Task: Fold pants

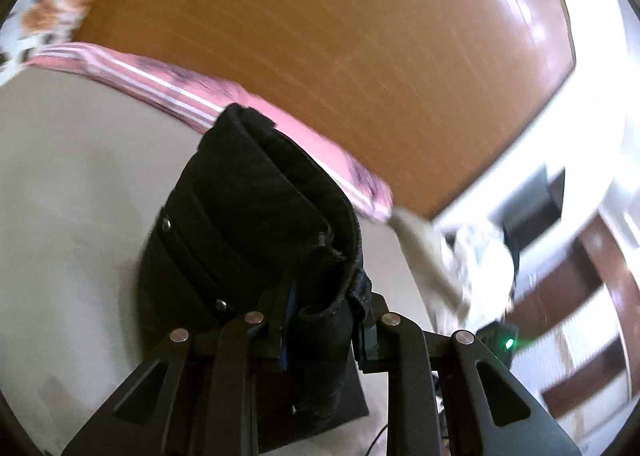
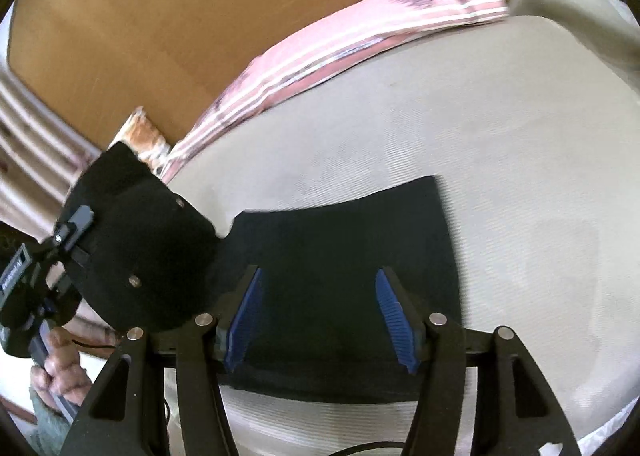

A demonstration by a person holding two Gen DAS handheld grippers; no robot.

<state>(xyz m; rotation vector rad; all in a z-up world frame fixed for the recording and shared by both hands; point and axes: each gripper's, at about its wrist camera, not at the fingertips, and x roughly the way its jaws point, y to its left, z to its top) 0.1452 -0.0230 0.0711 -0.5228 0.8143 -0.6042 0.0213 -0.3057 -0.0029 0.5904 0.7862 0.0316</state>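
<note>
— Pants [image 1: 256, 224], black ones, bunched at the waistband and pinched in the left claw [image 1: 320, 320], lifted off the beige bed [image 1: 72, 192]. You can see rivets on the fabric.

— And the right claw [image 2: 320, 316]?

— Released. Its blue ribbed pads [image 2: 390, 308] stand apart with nothing pressed between them, hovering over the part of the pants that lies flat on the bed. From that side the raised part hangs at the left, with the left claw clamped on its edge and a person's hand [image 2: 60, 364] around the handle.

— Any writing on the gear?

— There's a white label on the left tool's body [image 2: 12, 272], but it's too blurred for me to read. A small green light [image 1: 509, 344] glows on a device near the bed's edge.

— What's further back?

— A pink cloth with white stripes [image 2: 320, 52] along the far edge of the bed, a pale pillow [image 2: 568, 12] at its end, and beyond that the brown wooden floor [image 1: 340, 16]. A crumpled white and orange fabric [image 1: 52, 4] lies in the far corner.
</note>
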